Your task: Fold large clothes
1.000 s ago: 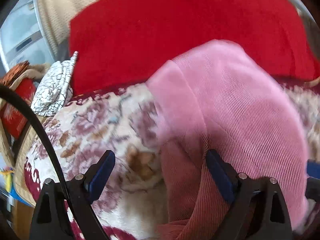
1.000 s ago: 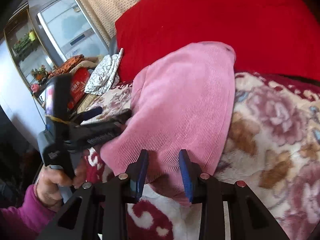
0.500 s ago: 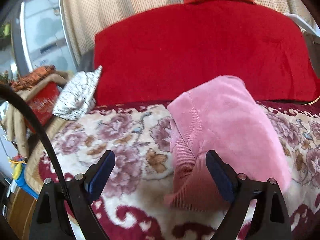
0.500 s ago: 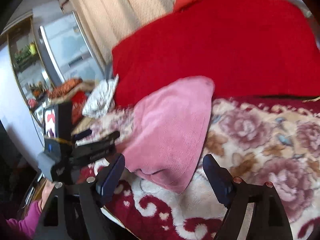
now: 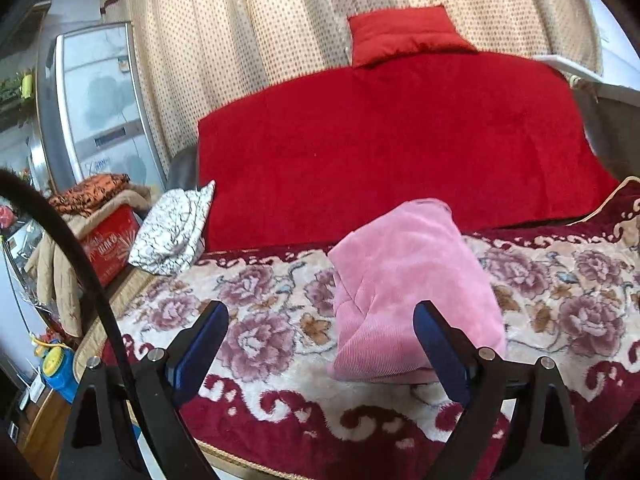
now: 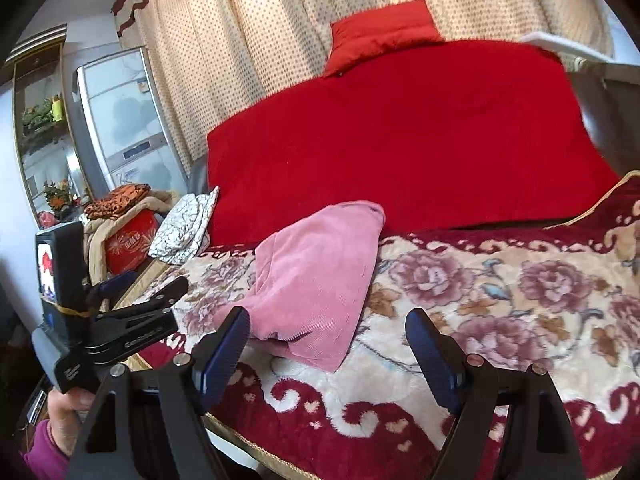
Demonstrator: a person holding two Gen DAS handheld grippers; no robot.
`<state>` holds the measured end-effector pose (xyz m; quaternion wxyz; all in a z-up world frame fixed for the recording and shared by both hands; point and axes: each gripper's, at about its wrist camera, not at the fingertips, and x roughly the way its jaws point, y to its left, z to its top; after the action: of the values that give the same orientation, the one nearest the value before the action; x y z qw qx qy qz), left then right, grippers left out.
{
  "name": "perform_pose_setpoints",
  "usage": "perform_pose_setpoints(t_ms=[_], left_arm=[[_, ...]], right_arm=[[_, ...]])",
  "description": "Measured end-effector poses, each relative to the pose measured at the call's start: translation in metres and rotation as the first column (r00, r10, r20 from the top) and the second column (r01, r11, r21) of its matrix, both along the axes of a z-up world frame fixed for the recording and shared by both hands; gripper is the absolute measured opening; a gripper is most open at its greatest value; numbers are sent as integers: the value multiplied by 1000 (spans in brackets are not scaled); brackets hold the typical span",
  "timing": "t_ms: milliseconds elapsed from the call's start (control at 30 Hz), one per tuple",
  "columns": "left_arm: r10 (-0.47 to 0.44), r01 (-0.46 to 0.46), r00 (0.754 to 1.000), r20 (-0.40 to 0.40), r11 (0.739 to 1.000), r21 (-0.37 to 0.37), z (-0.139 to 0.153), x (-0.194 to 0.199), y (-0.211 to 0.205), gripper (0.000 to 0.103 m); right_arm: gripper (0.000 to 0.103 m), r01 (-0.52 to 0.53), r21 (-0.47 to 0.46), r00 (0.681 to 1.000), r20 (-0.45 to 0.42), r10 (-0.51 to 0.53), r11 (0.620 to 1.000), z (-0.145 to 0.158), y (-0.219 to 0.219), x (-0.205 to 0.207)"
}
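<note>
Two views show the same folded pink garment (image 5: 412,288) lying on the floral blanket (image 5: 256,312). From the left wrist, the left gripper (image 5: 320,344) hangs with fingers spread wide and empty; the bundle sits ahead and toward its right finger, long axis running away toward the red cushion (image 5: 392,140). From the right wrist, the right gripper (image 6: 328,348) is likewise spread and empty, with the garment ahead and leftward, so neither hand looks clearly nearer.

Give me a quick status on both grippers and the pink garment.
Left hand-held gripper open, empty. Right hand-held gripper open, empty. Pink garment folded, lying on floral blanket, untouched. Nothing in the way.
</note>
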<state>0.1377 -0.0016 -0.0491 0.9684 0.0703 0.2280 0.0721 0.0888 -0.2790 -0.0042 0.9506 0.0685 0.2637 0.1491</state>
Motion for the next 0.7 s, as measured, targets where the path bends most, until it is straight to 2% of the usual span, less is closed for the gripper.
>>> perform_pose_setpoints(t_ms=[333, 700], left_arm=[[-17, 17, 997, 70, 1000, 3, 33, -51, -1, 94], [-15, 12, 992, 124, 1000, 25, 55, -81, 1, 94]], right_arm=[[83, 68, -5, 998, 9, -68, 998, 24, 2, -42], [83, 113, -28, 993, 38, -112, 993, 45, 9, -71]])
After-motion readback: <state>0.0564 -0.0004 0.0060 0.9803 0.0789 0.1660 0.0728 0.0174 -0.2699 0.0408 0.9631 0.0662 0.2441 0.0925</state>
